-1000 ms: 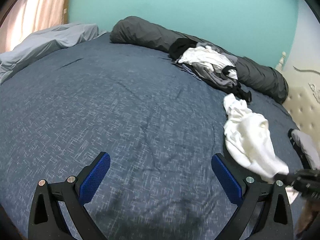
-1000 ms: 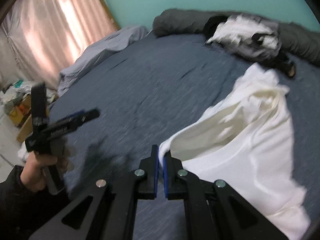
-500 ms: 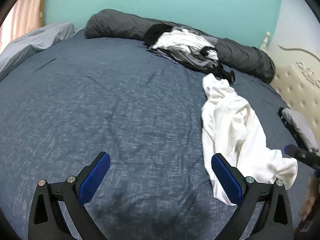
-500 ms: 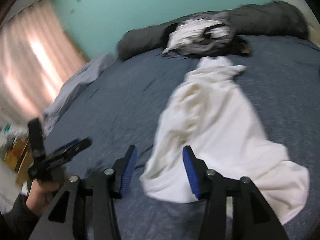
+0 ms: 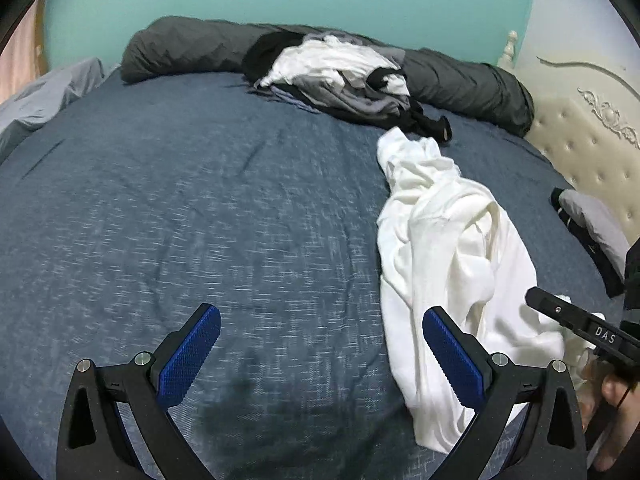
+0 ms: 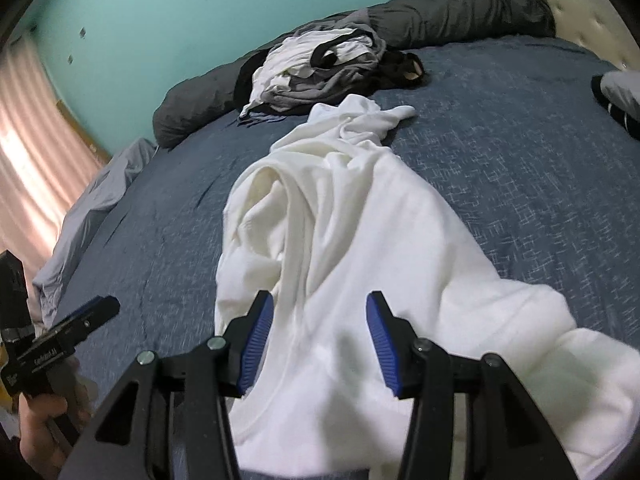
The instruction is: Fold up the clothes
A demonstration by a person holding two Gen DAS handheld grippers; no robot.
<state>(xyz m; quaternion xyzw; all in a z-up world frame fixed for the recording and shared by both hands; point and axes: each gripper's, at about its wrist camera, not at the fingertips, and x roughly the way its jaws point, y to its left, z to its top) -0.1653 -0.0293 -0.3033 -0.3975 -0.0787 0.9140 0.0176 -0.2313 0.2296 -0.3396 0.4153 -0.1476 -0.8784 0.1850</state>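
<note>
A crumpled white shirt (image 5: 452, 256) lies stretched out on the blue bed cover (image 5: 200, 208), on the right in the left wrist view. It fills the middle of the right wrist view (image 6: 344, 248). My left gripper (image 5: 320, 344) is open and empty over bare cover, with its right finger at the shirt's left edge. My right gripper (image 6: 318, 332) is open and hovers just above the shirt's near end. It also shows at the right edge of the left wrist view (image 5: 576, 324).
A pile of mixed white, grey and black clothes (image 5: 340, 76) lies at the far side against a long dark grey bolster (image 5: 460, 76). A grey and black garment (image 5: 592, 228) lies near the padded cream headboard (image 5: 592, 152). A grey pillow (image 5: 44, 100) sits far left.
My right gripper has opened and let go of the white shirt, which now lies flat on the bed. The left gripper has swung right towards the shirt and stays open.
</note>
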